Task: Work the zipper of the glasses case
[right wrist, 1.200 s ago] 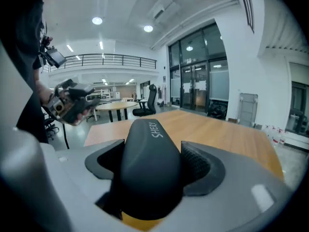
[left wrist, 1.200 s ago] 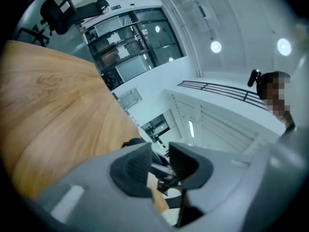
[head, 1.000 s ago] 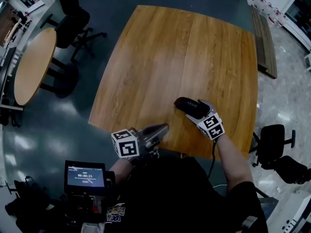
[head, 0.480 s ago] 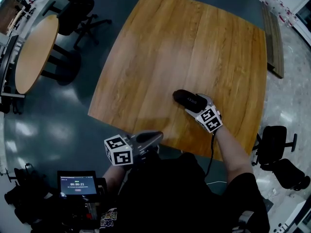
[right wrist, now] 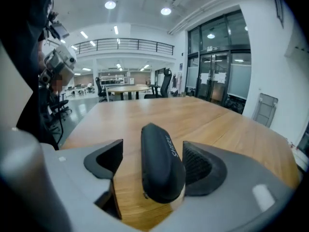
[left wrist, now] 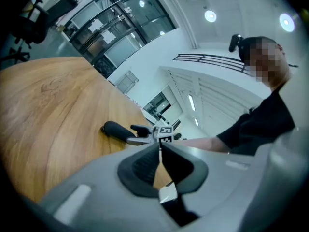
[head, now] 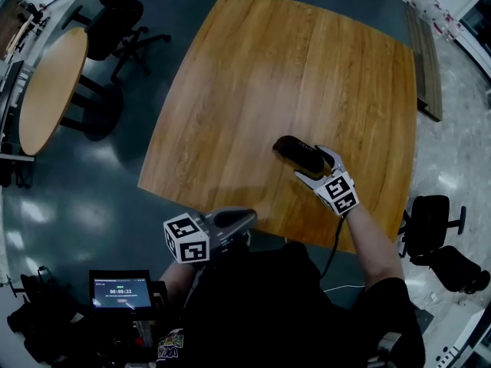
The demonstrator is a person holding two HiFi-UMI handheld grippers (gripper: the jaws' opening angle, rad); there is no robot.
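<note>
- The black glasses case (head: 299, 152) lies on the wooden table (head: 253, 83), toward my side.
- My right gripper (head: 311, 165) straddles it with its jaws apart, not clamping it.
- My left gripper (head: 247, 218) is pressed shut and empty at the table's near edge, apart from the case.

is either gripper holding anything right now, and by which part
Nothing is gripped. The right gripper stands open around the near end of the glasses case, with a gap showing at one pad. The left gripper is shut and empty.

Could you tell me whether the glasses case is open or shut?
Shut: the glasses case shows one closed black shell with no gap.
</note>
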